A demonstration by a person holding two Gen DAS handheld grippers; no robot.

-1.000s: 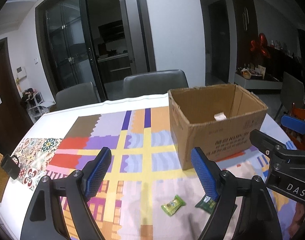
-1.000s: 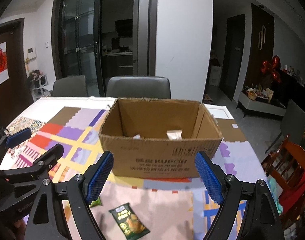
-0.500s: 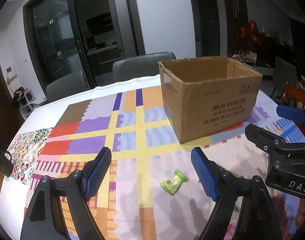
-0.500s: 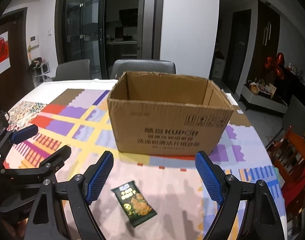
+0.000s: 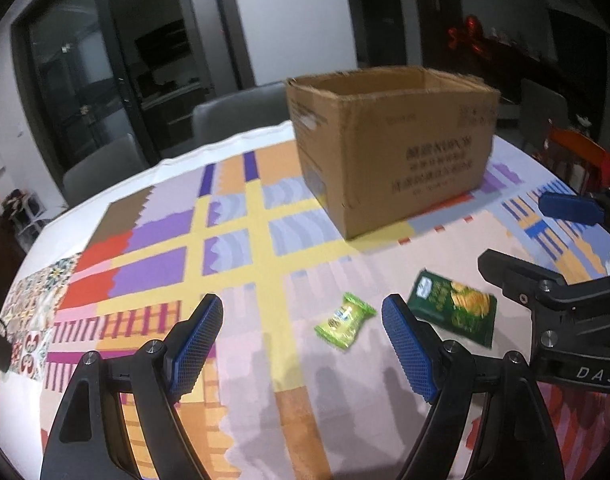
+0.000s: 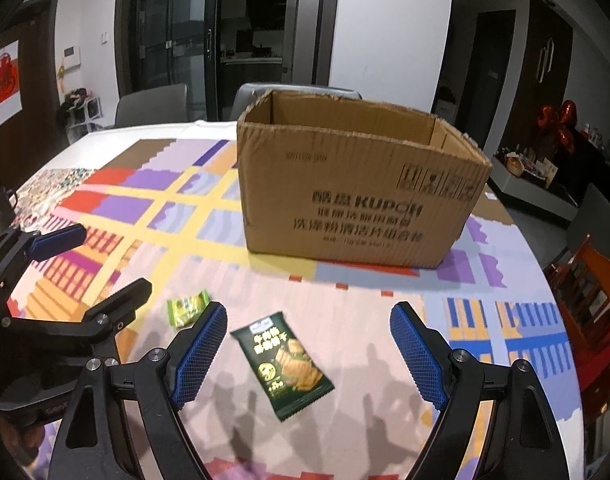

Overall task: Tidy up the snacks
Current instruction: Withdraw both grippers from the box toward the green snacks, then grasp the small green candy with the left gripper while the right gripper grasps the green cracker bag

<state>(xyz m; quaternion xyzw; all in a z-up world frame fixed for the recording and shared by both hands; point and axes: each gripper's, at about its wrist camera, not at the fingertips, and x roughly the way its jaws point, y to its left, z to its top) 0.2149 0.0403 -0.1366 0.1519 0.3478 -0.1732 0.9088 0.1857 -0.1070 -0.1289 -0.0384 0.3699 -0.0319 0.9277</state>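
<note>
Right tool (image 6: pixel 309 350) over dark green packet (image 6: pixel 283 362), lengthwise toward box (image 6: pixel 357 204).

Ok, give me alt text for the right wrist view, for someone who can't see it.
The open right gripper hangs over a dark green snack packet lying flat on a colourful patterned tablecloth, nothing between its blue pads. Beyond stands an open cardboard box; at left, a small light green snack lies by the left gripper.

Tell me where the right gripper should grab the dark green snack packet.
Come from above and pinch the dark green snack packet across its narrow width, mid-body. It lies flat and slanted on the tablecloth, so turn the open right gripper to match.
</note>
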